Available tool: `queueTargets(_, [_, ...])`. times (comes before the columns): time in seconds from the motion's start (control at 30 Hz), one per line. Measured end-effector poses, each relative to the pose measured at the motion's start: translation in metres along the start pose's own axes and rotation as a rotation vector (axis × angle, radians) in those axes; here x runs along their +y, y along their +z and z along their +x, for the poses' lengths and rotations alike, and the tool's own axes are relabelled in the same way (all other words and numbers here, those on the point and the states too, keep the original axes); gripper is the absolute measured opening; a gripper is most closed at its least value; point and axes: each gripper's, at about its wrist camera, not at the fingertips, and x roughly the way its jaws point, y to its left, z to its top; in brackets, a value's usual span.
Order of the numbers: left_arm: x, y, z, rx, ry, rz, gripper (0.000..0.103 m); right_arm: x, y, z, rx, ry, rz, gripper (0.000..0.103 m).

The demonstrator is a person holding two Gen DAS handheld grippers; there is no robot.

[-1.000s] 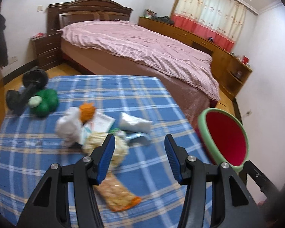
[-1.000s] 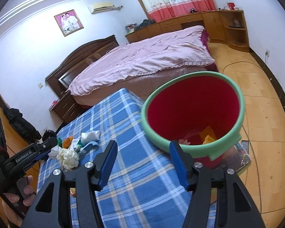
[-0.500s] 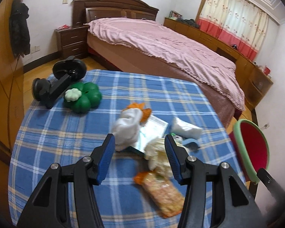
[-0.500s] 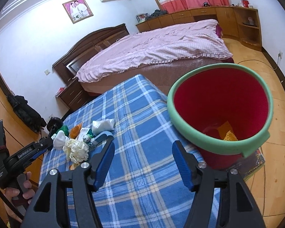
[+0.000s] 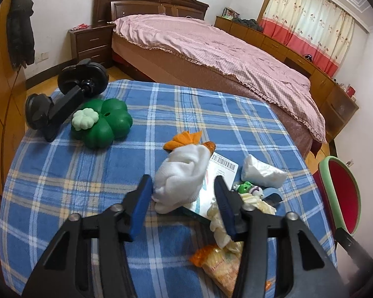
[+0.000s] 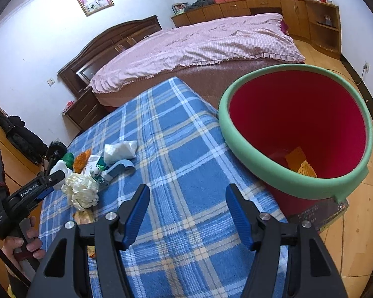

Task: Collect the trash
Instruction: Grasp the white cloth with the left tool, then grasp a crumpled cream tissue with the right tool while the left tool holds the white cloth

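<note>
Blue plaid tablecloth [image 5: 62,173]; red bin [image 6: 298,124], green rim.

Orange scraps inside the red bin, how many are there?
2 show in the red bin: a flat orange scrap on the bottom, and a ridged orange piece in front of it by the near wall. The rim may hide more.

My left camera rides behind left gripper [image 5: 184,198], looks steeply down over plaid table [image 5: 62,173], close on trash pile [image 5: 181,181]; bed [image 5: 211,47] and curtains behind. My right camera sits behind right gripper [image 6: 187,209], tilted down, over table's near edge, bin [image 6: 296,134] close at right. Both views share table, pile [image 6: 82,193], bin [image 5: 340,193], bed. Right view catches left gripper [image 6: 49,186] at its left edge, seen side-on.
</note>
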Motion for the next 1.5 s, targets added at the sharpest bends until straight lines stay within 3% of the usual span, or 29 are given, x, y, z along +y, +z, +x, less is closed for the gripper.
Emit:
queueTargets(0.17, [0.005,0.000,0.003,-0.004,-0.031,-0.002,0.027,0.006,0.000,0.009,0.021,-0.003,-0.015,0.066])
queueTargets(0.33, [0.013,-0.002,-0.003,-0.014,-0.054,-0.020,0.021,0.019,0.001,0.013,0.029,0.007,-0.043,0.066])
queueTargets(0.53, [0.024,-0.005,-0.025,-0.048,-0.062,-0.053,0.020,0.041,0.004,0.013,0.025,0.035,-0.095,0.066])
queueTargets(0.8, [0.051,-0.014,-0.047,-0.062,-0.017,-0.101,0.020,0.084,0.004,0.024,0.045,0.098,-0.178,0.066])
queueTargets(1.03, [0.073,-0.023,-0.051,-0.062,0.022,-0.136,0.020,0.118,-0.003,0.043,0.078,0.137,-0.228,0.066])
queueTargets(1.37, [0.084,-0.031,-0.045,-0.051,0.006,-0.157,0.020,0.144,-0.012,0.076,0.129,0.159,-0.258,0.066])
queueTargets(1.5, [0.084,-0.032,-0.045,-0.051,0.003,-0.154,0.020,0.147,-0.015,0.084,0.146,0.166,-0.266,0.049])
